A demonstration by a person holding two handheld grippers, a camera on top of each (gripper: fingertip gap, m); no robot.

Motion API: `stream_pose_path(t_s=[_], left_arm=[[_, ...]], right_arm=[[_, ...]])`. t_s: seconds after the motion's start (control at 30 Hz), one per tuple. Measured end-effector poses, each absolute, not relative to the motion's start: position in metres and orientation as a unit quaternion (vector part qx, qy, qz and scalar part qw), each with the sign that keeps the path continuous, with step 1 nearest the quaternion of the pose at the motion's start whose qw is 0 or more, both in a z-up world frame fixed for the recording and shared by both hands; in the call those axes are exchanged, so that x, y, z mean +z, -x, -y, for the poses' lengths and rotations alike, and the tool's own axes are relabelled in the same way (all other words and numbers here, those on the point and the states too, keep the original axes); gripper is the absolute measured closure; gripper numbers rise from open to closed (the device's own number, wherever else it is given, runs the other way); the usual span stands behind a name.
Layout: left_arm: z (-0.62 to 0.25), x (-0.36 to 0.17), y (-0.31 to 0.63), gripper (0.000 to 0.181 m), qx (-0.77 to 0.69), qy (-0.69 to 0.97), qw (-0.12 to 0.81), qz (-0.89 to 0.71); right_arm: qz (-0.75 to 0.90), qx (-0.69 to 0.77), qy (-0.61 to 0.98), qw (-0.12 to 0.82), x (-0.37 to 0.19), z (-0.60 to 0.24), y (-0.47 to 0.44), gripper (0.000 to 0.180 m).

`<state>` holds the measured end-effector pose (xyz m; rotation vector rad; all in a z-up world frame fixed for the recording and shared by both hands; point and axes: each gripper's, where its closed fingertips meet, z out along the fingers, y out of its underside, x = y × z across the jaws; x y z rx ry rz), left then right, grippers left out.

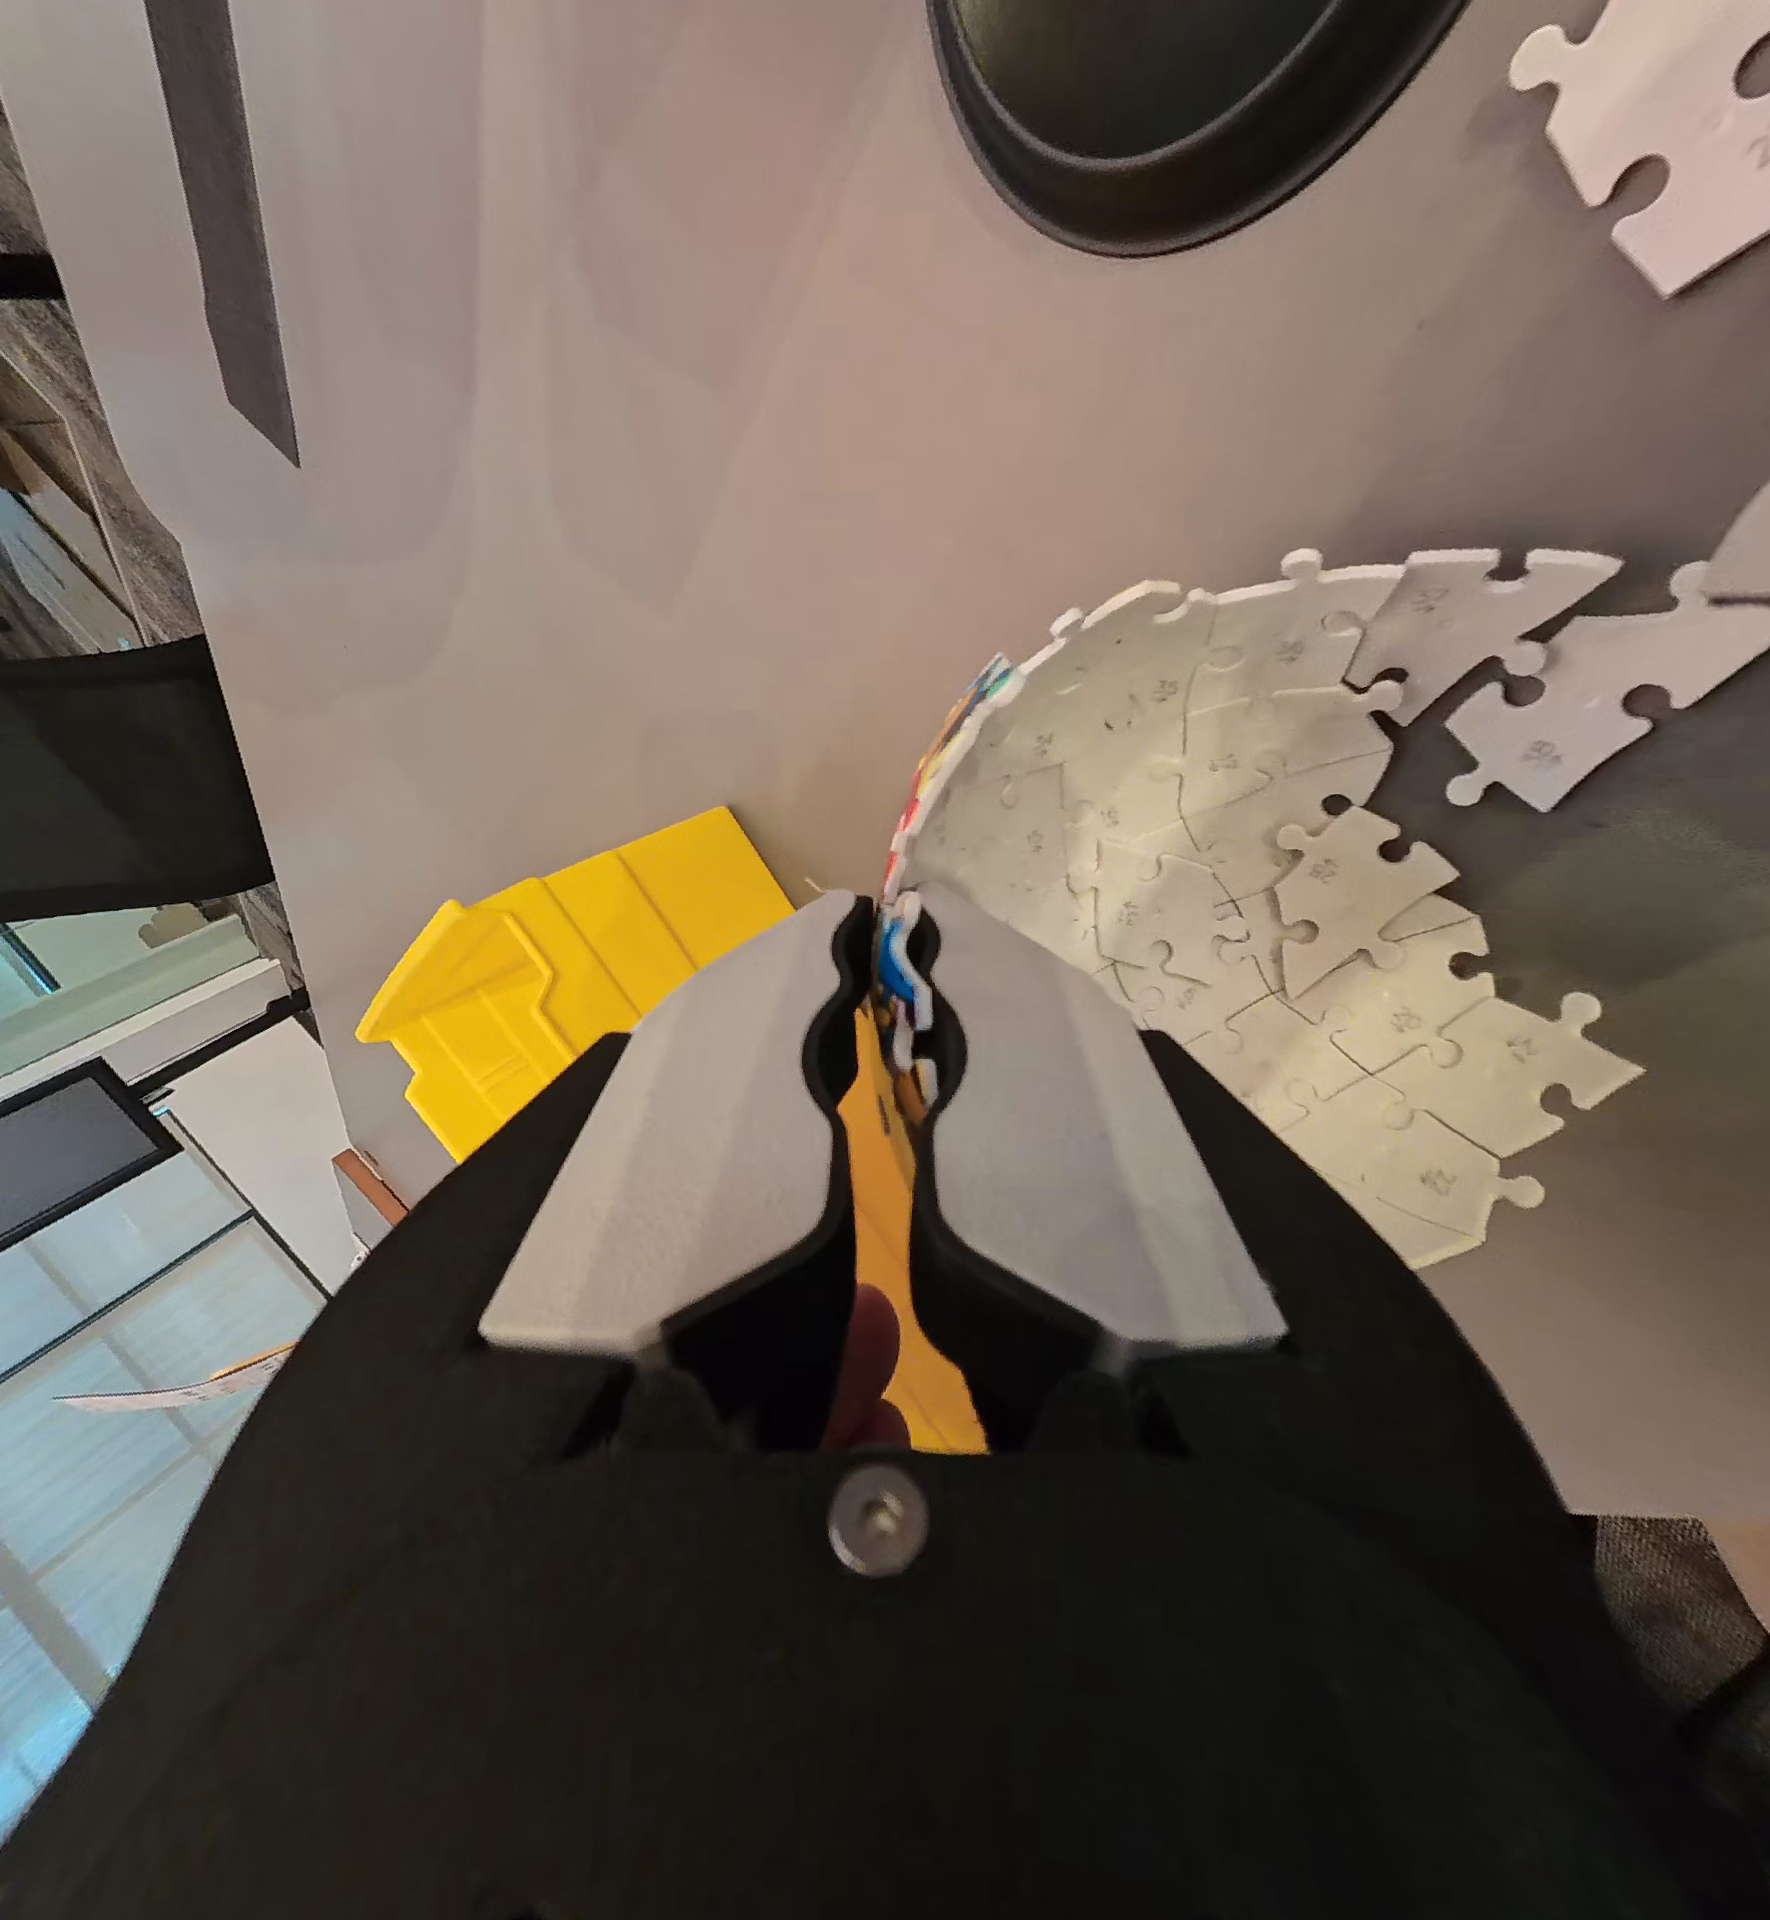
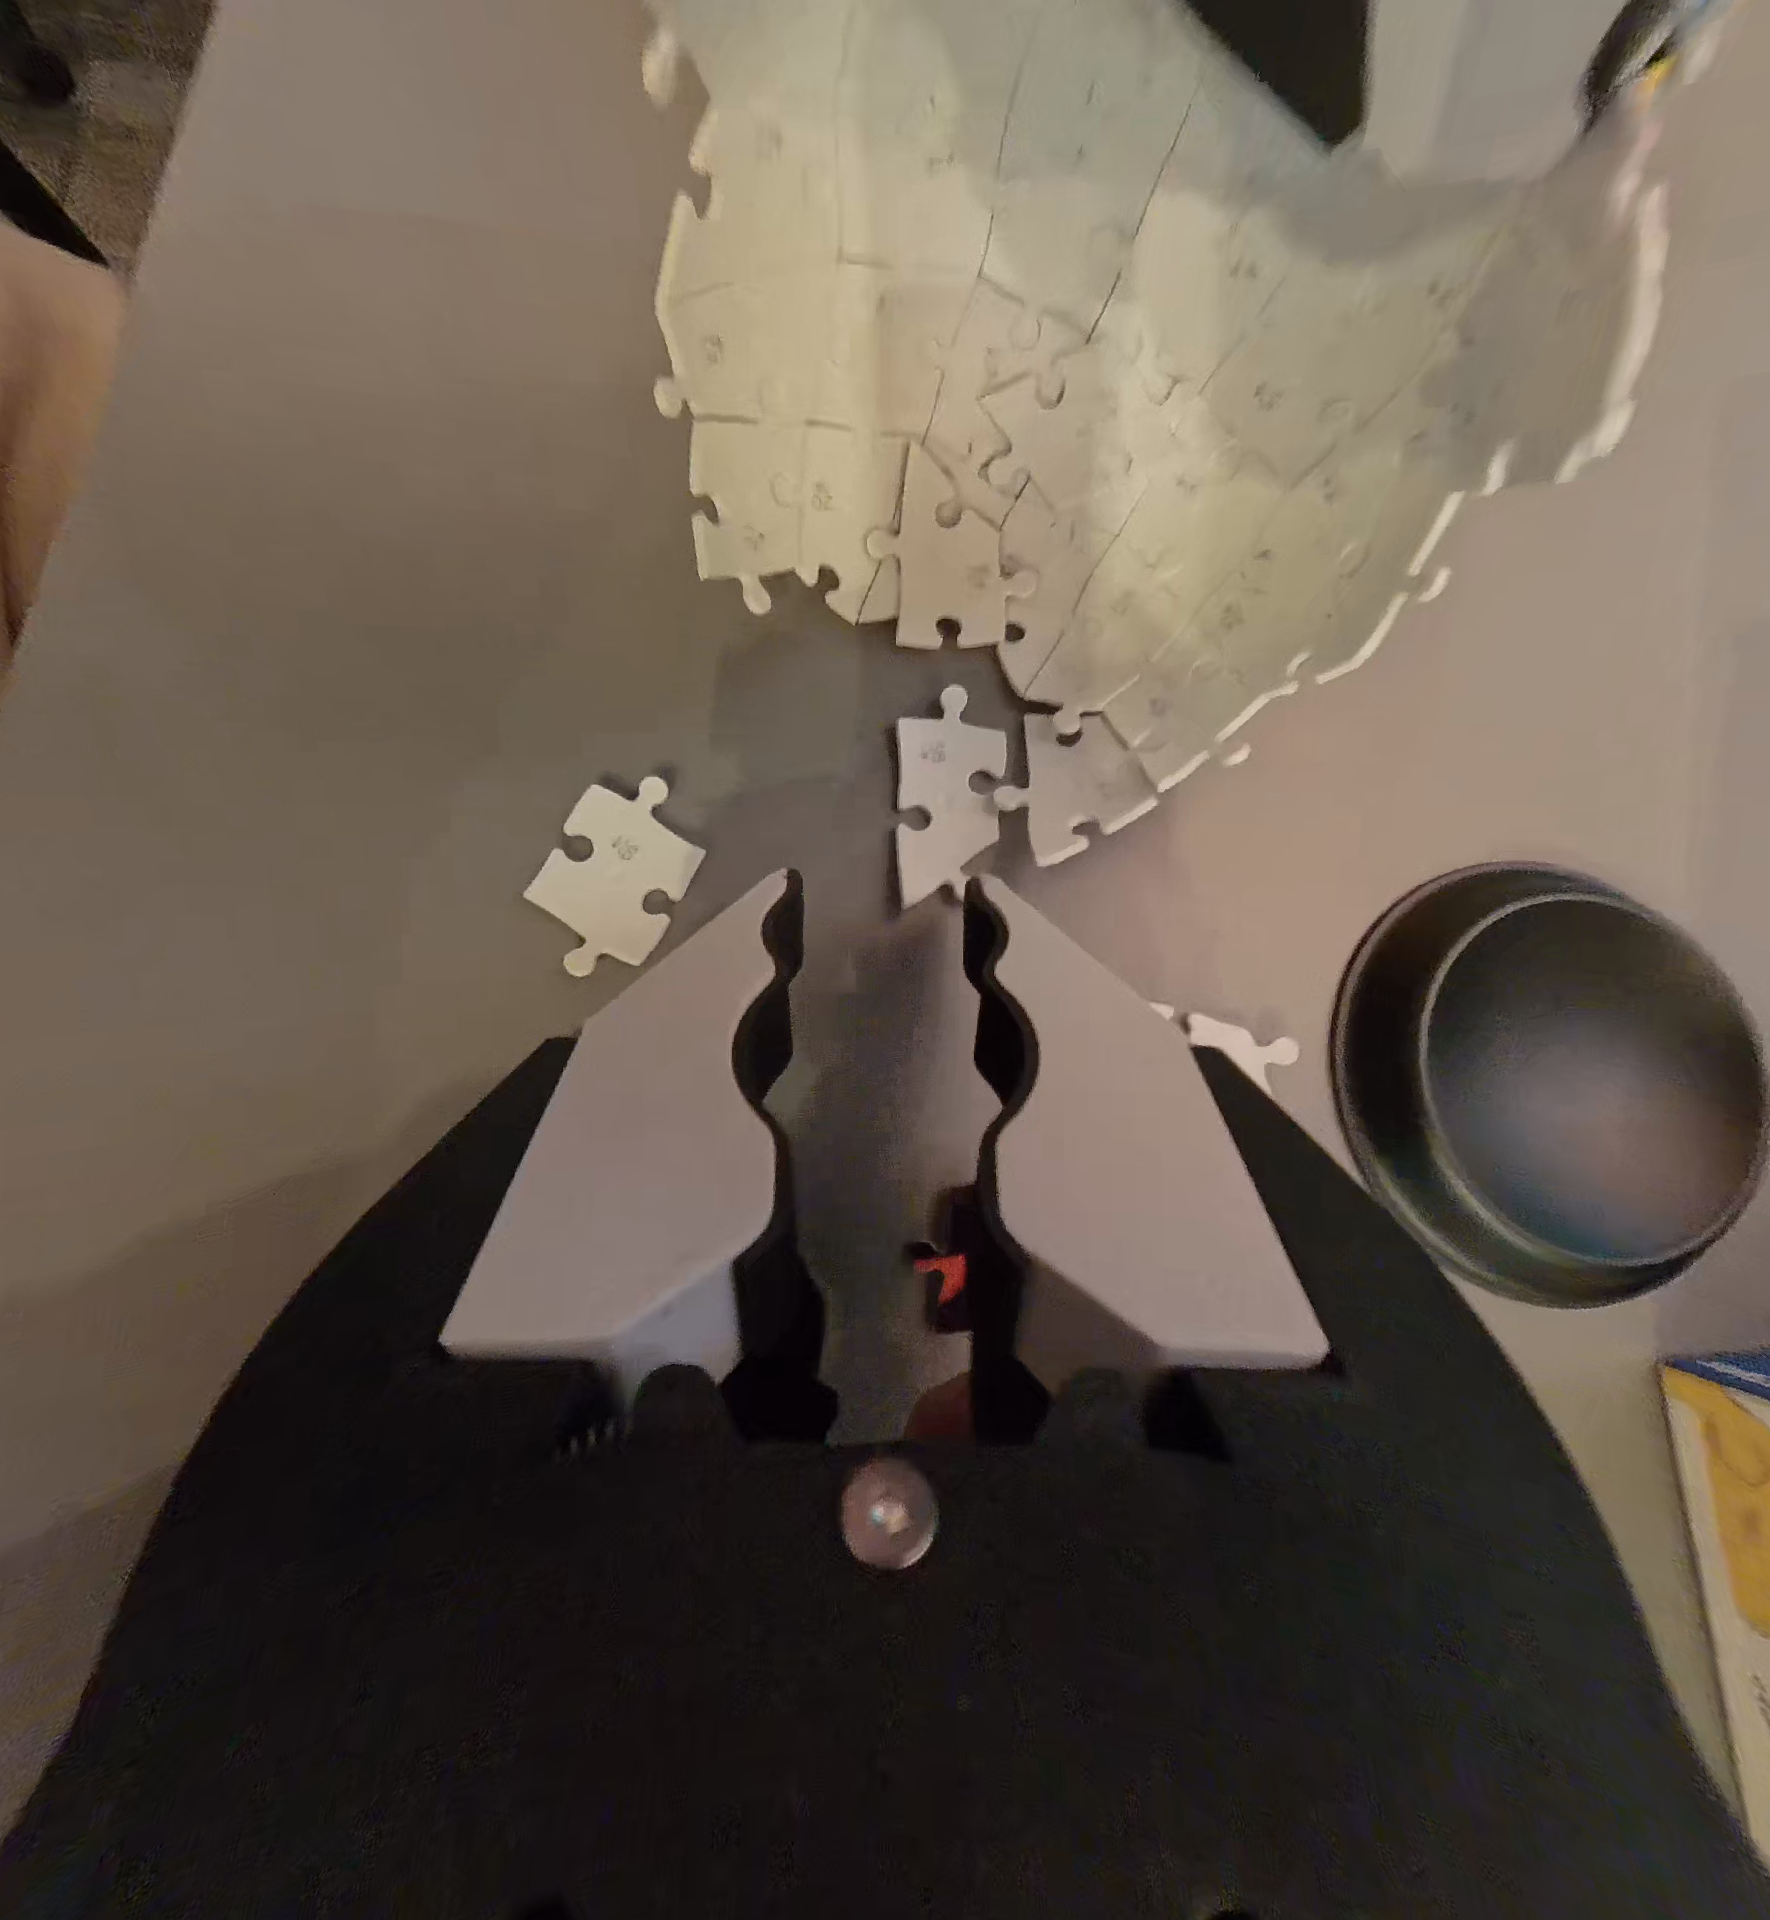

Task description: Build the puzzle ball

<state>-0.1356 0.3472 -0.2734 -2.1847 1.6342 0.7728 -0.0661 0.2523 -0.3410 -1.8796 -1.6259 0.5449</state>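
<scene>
A: Checking left side first. Left gripper (image 1: pixel 896 940) is clamping the rim of the half-built puzzle ball (image 1: pixel 1203 894), fingers pinched tight on the edge with the printed colour side facing left and the pale numbered backs curving away to the right.

B: Confirming. Shell is sitting up off the table (image 1: pixel 600 520), concave side facing the camera. What's lying around it?

A: Loose piece (image 1: pixel 1577 717) is lying just beside the shell's upper right edge, number side up. Another loose piece (image 1: pixel 1712 135) is sitting near the top right corner, well apart. Black bowl (image 1: pixel 1151 114) is showing at the top edge. Yellow plastic tray (image 1: pixel 590 966) is lying on the table left of the fingers, behind the shell.

B: Right side: right gripper (image 2: pixel 881 894) is hovering with its fingers apart, nothing between them. It's pointing at the puzzle ball (image 2: pixel 1120 364), which is filling the upper middle of that view, blurred at the top.

A: Pieces near it?

B: One single piece (image 2: pixel 616 873) is lying just left of the left fingertip. Another piece (image 2: pixel 948 795) is sitting just past the right fingertip, next to a piece (image 2: pixel 1083 790) hanging off the shell's lower edge; can't tell whether the two are touching. A white piece (image 2: pixel 1239 1044) is peeking out from behind the right finger.

A: Bowl?

B: Black bowl (image 2: pixel 1556 1081) is standing to the right on the table (image 2: pixel 289 623), near that half-hidden piece. Puzzle box (image 2: pixel 1764 1558) corner is showing at the lower right edge.
</scene>
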Motion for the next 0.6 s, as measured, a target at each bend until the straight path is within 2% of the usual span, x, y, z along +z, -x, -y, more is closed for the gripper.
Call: stream_pose_path(t_s=[0.6], left_arm=[[-0.352, -0.275, 0.146, 0.176, 0.259, 0.774, 0.156, -0.557]], right_arm=[[0.608, 0.241, 0.707, 0.268, -0.345, -0.237, 0.080, 0.148]])
